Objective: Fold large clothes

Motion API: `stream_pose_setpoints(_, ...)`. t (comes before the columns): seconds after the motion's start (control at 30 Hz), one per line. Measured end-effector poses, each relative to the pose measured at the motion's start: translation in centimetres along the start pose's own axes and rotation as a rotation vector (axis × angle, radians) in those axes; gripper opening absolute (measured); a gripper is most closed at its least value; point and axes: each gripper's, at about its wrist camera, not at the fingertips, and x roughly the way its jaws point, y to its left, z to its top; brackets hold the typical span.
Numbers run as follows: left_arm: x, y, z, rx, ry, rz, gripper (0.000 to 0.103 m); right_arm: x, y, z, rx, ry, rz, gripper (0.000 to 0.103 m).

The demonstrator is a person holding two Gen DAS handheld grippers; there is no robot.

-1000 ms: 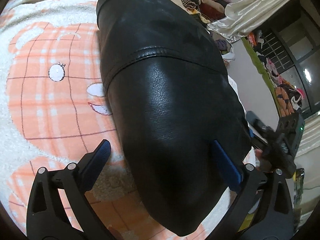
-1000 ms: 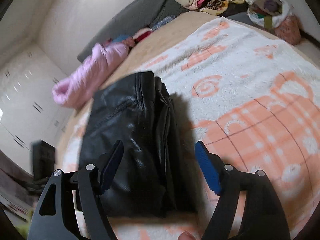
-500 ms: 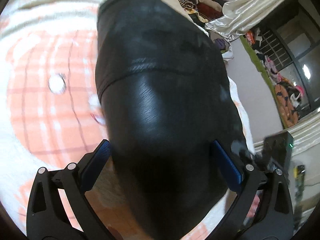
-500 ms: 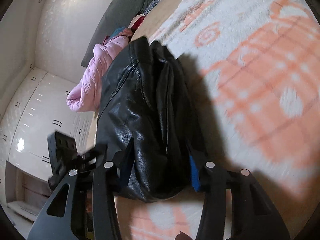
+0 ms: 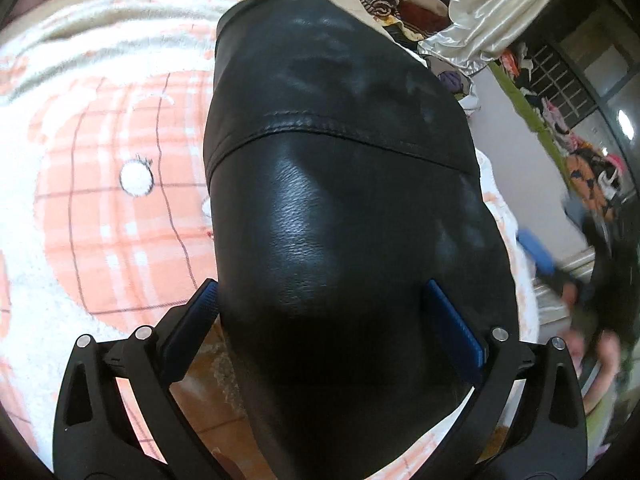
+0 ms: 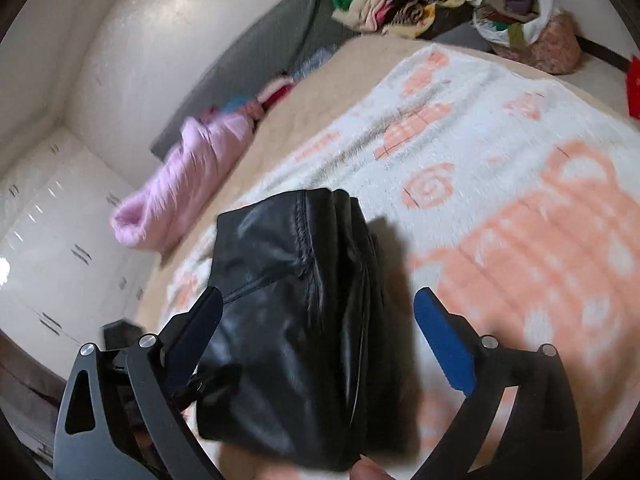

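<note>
A folded black leather jacket (image 5: 344, 208) lies on a white and orange blanket (image 5: 100, 208). Its near end fills the space between the fingers of my left gripper (image 5: 318, 292), which stands wide open; the left pad (image 5: 196, 320) meets the jacket's edge without pinching it. In the right wrist view the jacket (image 6: 296, 320) shows its stacked layers. My right gripper (image 6: 320, 296) hangs over that end with its jaws opening wide, and its blue right pad (image 6: 444, 344) stands apart from the leather.
A pink padded garment (image 6: 192, 176) lies along the bed's far edge by a grey headboard (image 6: 256, 52). Piled clothes (image 6: 384, 0) and a stuffed bag (image 6: 524, 28) sit beyond the bed. The blanket (image 6: 500, 184) stretches to the right of the jacket.
Half a second ago the right gripper's jaws were closed in on the jacket's end. They have since spread wide and pulled back upward. The jacket now reaches the left gripper's left pad.
</note>
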Motion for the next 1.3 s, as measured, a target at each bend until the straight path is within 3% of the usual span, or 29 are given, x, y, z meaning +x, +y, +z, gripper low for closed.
stream_pose_setpoints(0.23,-0.3,-1.3,0.1,0.077,-0.024,0.063,0.094,6.7,0.9,3.4,-0.039,0.077,-0.037,0.095)
stream_pose_setpoints(0.27,-0.3,-1.4,0.1,0.084,-0.025,0.067,0.094,7.6,1.2,3.5,-0.063,0.101,-0.051,0.091)
stream_pose_setpoints(0.3,-0.3,-1.4,0.1,0.090,-0.028,0.070,0.094,8.0,1.3,3.7,-0.077,0.113,-0.053,0.085)
stream_pose_setpoints(0.33,-0.3,-1.6,0.1,0.098,-0.031,0.076,0.094,8.4,1.5,3.4,-0.090,0.122,-0.048,0.070)
stream_pose_setpoints(0.4,-0.3,-1.8,0.2,0.111,-0.037,0.089,0.094,9.1,2.4,3.0,-0.134,0.132,-0.052,0.053)
stream_pose_setpoints(0.47,-0.5,-2.0,0.3,0.119,-0.046,0.104,0.094,8.2,3.3,2.8,-0.189,0.104,-0.044,0.026)
stream_pose_setpoints(0.53,-0.8,-2.4,0.3,0.122,-0.057,0.113,0.094,7.2,3.5,3.2,-0.181,0.077,0.045,0.018)
stream_pose_setpoints(0.57,-1.0,-2.5,0.3,0.123,-0.063,0.109,0.094,6.5,3.3,3.6,-0.152,0.060,0.105,0.017)
stream_pose_setpoints(0.67,-1.2,-3.1,0.2,0.131,-0.070,0.094,0.094,6.1,2.7,4.4,-0.130,0.029,0.157,0.016)
stream_pose_setpoints(0.9,-0.1,-4.6,0.0,0.183,-0.062,0.127,0.094,8.2,-1.0,4.6,-0.021,0.073,0.127,0.016)
stream_pose_setpoints(1.1,0.3,-4.3,-0.2,0.180,-0.061,0.129,0.094,8.3,-2.0,3.9,0.035,0.073,0.160,0.017)
stream_pose_setpoints(1.3,0.3,-3.9,-0.3,0.178,-0.060,0.122,0.094,8.1,-1.4,3.5,-0.006,0.074,0.080,0.030)
